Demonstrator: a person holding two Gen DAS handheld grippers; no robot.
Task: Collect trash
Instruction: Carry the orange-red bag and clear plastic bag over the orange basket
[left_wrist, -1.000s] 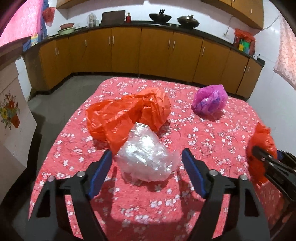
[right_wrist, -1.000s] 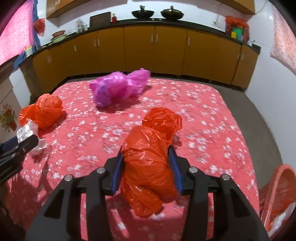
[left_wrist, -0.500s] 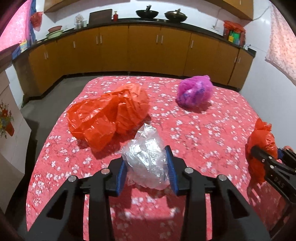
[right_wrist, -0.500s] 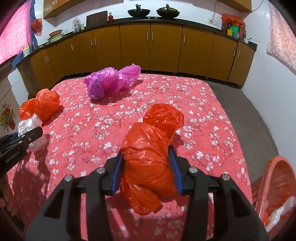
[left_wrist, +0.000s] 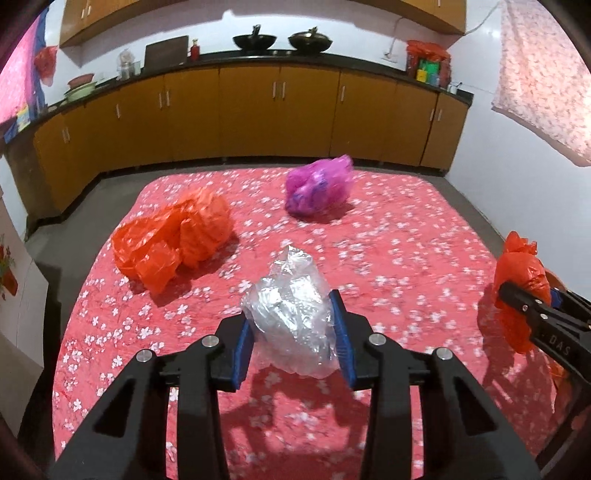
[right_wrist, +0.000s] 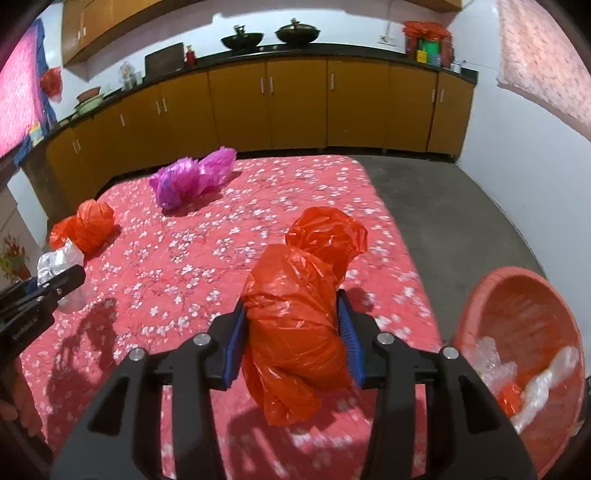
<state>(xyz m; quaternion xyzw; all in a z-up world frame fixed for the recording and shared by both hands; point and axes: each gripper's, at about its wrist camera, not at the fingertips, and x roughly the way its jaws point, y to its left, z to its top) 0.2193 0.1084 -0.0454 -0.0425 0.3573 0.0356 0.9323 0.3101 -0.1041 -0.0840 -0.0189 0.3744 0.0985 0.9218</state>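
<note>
My left gripper (left_wrist: 291, 332) is shut on a crumpled clear plastic bag (left_wrist: 291, 317) and holds it above the red flowered bedspread (left_wrist: 388, 258). My right gripper (right_wrist: 293, 334) is shut on a crumpled orange plastic bag (right_wrist: 299, 314), lifted over the bed's right side; it also shows in the left wrist view (left_wrist: 517, 288). A second orange bag (left_wrist: 173, 236) lies at the left of the bed and a purple bag (left_wrist: 319, 188) lies at the far middle. An orange trash basket (right_wrist: 517, 325) with plastic scraps inside stands on the floor at the right.
Yellow-brown kitchen cabinets (left_wrist: 277, 110) line the far wall under a dark counter with two woks. Grey floor (right_wrist: 443, 221) runs between the bed and the cabinets. A white wall (right_wrist: 535, 166) closes the right side.
My left gripper closed on the clear bag and lifted it. My right gripper rose and swung right with the orange bag, bringing the trash basket into view.
</note>
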